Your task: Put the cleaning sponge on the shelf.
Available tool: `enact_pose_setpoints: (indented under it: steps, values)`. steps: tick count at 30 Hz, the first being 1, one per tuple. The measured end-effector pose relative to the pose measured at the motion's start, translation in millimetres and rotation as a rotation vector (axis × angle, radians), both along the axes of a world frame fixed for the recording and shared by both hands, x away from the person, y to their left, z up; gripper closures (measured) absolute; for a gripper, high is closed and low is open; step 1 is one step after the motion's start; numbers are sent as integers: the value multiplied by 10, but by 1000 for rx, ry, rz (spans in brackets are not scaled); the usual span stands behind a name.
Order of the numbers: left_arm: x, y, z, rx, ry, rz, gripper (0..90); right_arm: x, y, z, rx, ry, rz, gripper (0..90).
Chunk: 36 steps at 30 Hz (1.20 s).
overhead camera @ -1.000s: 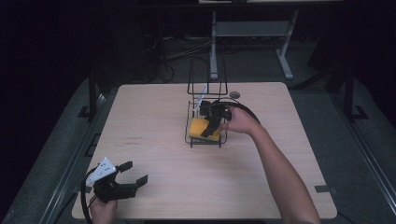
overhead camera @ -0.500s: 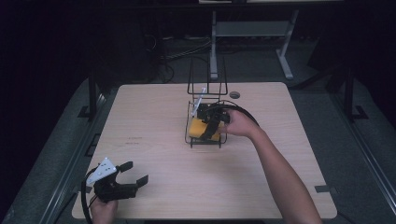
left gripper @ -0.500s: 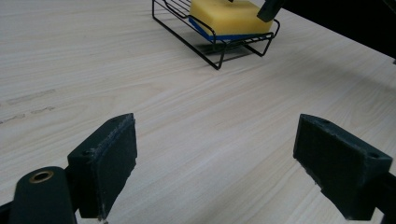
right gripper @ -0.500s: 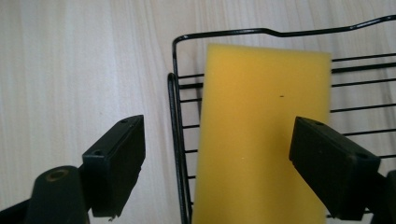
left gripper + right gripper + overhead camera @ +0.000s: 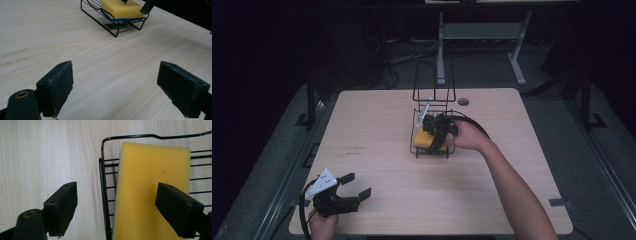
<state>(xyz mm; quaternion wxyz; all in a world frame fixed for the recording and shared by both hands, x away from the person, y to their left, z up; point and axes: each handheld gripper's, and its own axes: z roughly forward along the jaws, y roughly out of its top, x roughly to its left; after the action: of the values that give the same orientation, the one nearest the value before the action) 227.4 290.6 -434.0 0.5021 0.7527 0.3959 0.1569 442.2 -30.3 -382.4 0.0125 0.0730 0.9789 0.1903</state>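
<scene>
The yellow sponge [image 5: 150,192] already lies in the wire rack [image 5: 430,145], right gripper [image 5: 435,134] spread above it, left gripper [image 5: 343,196] spread idle on the worktop [image 5: 382,125]

Upper centre of the high view: my right gripper [image 5: 438,131], black, over a yellow sponge [image 5: 424,139] with a blue underside, lying in a black wire rack [image 5: 432,107]. Lower left: my left gripper [image 5: 353,187], black with a pale grey plate on top. The table [image 5: 377,130] is light wood with fine grain; the surroundings are dark.
</scene>
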Motion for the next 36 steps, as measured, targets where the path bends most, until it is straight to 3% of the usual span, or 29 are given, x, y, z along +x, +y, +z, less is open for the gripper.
enact_pose_setpoints:
  steps: [23, 28, 36]
  values:
    - [-2, -13, 3, -6, -2, -1, 128, -242, -13, 32, 19, -19, 21, 176]
    - [0, -30, 4, -5, -1, -1, 128, -329, -57, 13, 8, -24, 25, 175]
    - [-7, -39, -2, -3, 1, -7, 128, -445, -188, -47, 35, -16, 13, 175]
